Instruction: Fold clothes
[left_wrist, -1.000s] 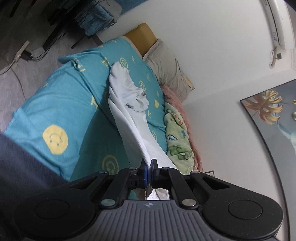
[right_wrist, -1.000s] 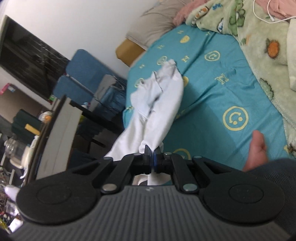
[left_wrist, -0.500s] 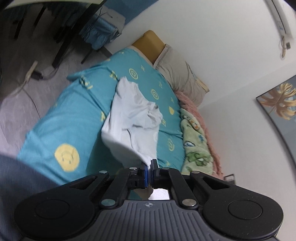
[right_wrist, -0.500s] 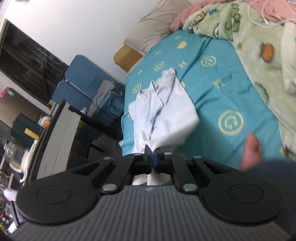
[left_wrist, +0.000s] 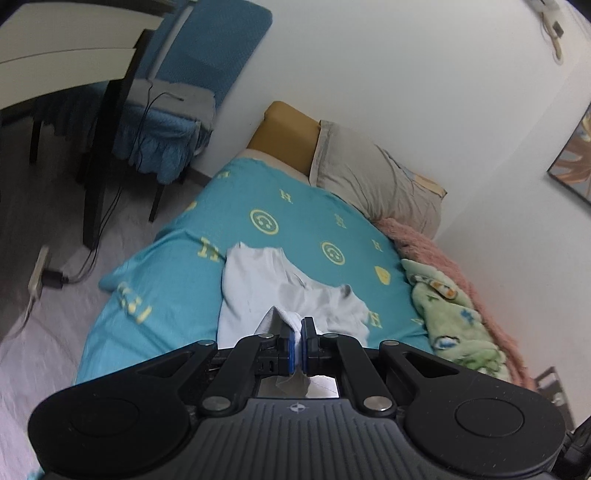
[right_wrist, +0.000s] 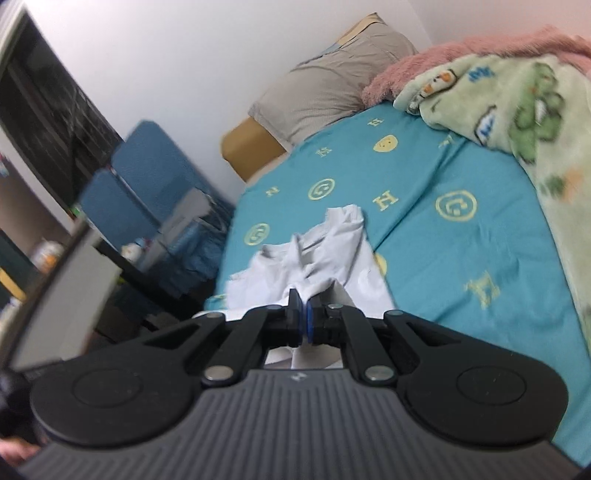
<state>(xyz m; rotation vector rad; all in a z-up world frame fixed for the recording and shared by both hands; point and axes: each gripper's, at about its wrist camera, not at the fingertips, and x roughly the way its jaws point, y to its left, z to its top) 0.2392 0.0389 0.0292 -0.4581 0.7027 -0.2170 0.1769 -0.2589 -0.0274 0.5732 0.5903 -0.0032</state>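
A: What has the left tool (left_wrist: 298, 328) hold of?

B: Its fingers are pressed together on a bunched edge of the white shirt (left_wrist: 266, 291). No gap shows between the blue pads.

A: Where is the shirt lying?

B: On the bed (left_wrist: 192, 266), over the teal sheet with yellow prints. In the left view it spreads from the tool toward 12 o'clock, and the far part lies flat and a little wrinkled. Its near edge is lifted up into the tool.

A: What is around it, from left to right?

B: At 10 o'clock there is a blue chair (left_wrist: 207, 62) with cables hanging, and a power strip (left_wrist: 38, 275) on the floor at 9 o'clock. At 1 o'clock a grey pillow (left_wrist: 373, 177) leans on the wall. At 3 o'clock a green blanket (left_wrist: 450, 317) lies beside a pink one (left_wrist: 436, 251).

A: And the right tool (right_wrist: 302, 312)?

B: It is also closed tight, gripping another part of the shirt (right_wrist: 325, 251). There the cloth runs from the tool toward 12 o'clock, near the bed's left edge. The chair (right_wrist: 147, 177) is at 10 o'clock, the pillow (right_wrist: 325, 85) at 12 o'clock and the blanket (right_wrist: 517, 107) at 2 o'clock. This view is somewhat blurred.
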